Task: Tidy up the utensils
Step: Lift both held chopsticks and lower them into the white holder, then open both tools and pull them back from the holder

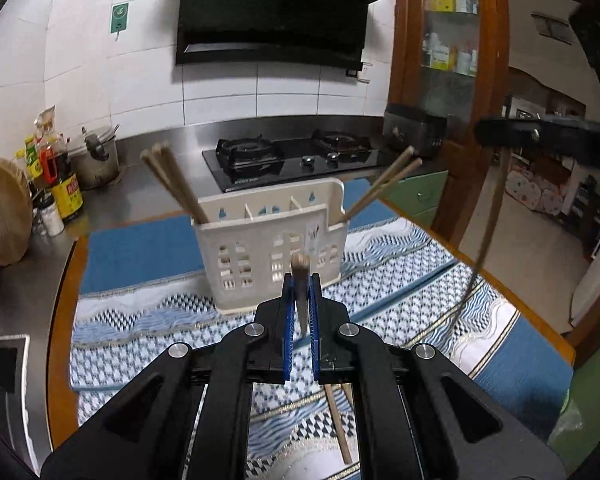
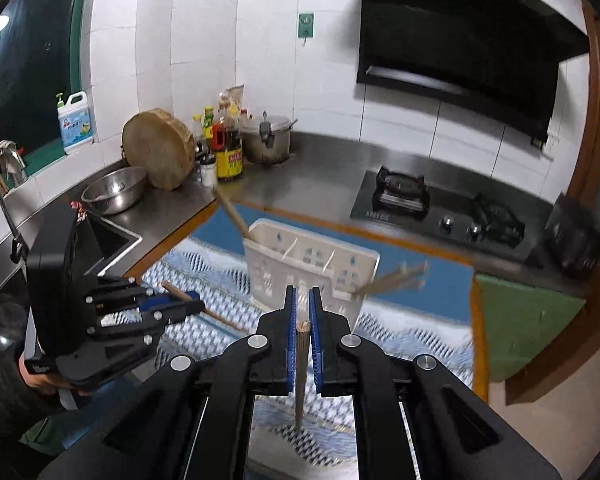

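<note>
A white slotted utensil holder (image 1: 268, 248) (image 2: 312, 264) stands on a blue patterned cloth (image 1: 148, 320). Wooden chopsticks lean out of its left end (image 1: 168, 176) (image 2: 232, 212) and its right end (image 1: 384, 188) (image 2: 392, 280). My left gripper (image 1: 302, 284) (image 2: 198, 306) is shut on one chopstick (image 1: 301, 304), just in front of the holder. My right gripper (image 2: 303, 294) (image 1: 482, 132) is shut on another chopstick (image 2: 299, 380) (image 1: 488, 232) that hangs down, to the right of the holder and higher. One more chopstick (image 1: 338, 428) lies on the cloth beneath my left gripper.
Behind the holder are a gas hob (image 1: 296, 156) (image 2: 440, 208) and a black range hood (image 1: 276, 12). Sauce bottles (image 2: 228, 148), a pot (image 2: 268, 136), a round chopping block (image 2: 160, 152), a steel bowl (image 2: 114, 190) and a sink (image 2: 112, 240) stand left. The table edge (image 1: 500, 280) runs right.
</note>
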`<state>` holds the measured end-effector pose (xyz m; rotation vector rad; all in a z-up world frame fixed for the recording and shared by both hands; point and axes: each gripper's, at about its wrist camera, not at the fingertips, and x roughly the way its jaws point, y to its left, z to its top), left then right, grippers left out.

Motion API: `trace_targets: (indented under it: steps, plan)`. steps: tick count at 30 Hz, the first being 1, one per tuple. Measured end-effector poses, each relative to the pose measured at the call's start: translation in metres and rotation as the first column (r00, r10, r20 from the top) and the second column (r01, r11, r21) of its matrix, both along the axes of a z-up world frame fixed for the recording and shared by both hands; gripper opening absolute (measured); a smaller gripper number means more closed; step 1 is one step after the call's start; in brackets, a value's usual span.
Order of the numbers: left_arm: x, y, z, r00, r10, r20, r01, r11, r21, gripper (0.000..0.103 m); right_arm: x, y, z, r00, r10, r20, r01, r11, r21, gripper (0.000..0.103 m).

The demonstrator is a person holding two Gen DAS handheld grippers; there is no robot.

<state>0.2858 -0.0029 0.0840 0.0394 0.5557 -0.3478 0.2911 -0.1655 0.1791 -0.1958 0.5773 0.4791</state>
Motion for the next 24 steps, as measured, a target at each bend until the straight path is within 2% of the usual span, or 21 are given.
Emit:
trace_targets:
  steps: [5,8,11,16,20,24]
  plan:
    - [0.006,-0.002,0.036,0.998,-0.011,0.057,0.011,1.0,0.003,0.006,0.023,0.006,0.032,0.998,-0.028,0.056,0.029,1.0,-0.009,0.006]
    - [0.011,-0.002,0.06,0.995,-0.012,0.099,0.012,1.0,0.004,0.006,0.043,0.011,0.05,0.995,-0.05,0.083,0.049,0.999,0.018,0.006]
    - [0.02,-0.001,0.091,0.986,0.002,0.166,-0.005,1.0,0.015,0.006,0.059,0.015,0.06,0.992,-0.073,0.108,0.068,0.997,0.042,0.006]
    - [0.041,0.004,0.127,0.968,0.047,0.248,-0.046,0.999,-0.01,0.006,0.093,0.024,0.069,0.984,-0.108,0.14,0.097,0.992,0.086,0.006]
    - [0.062,0.006,0.142,0.952,0.088,0.293,-0.081,0.996,-0.037,0.006,0.114,0.032,0.071,0.978,-0.132,0.163,0.118,0.989,0.089,0.006]
    - [0.082,0.006,0.14,0.94,0.116,0.321,-0.107,0.993,-0.046,0.006,0.137,0.037,0.061,0.976,-0.153,0.153,0.139,0.985,0.1,0.006]
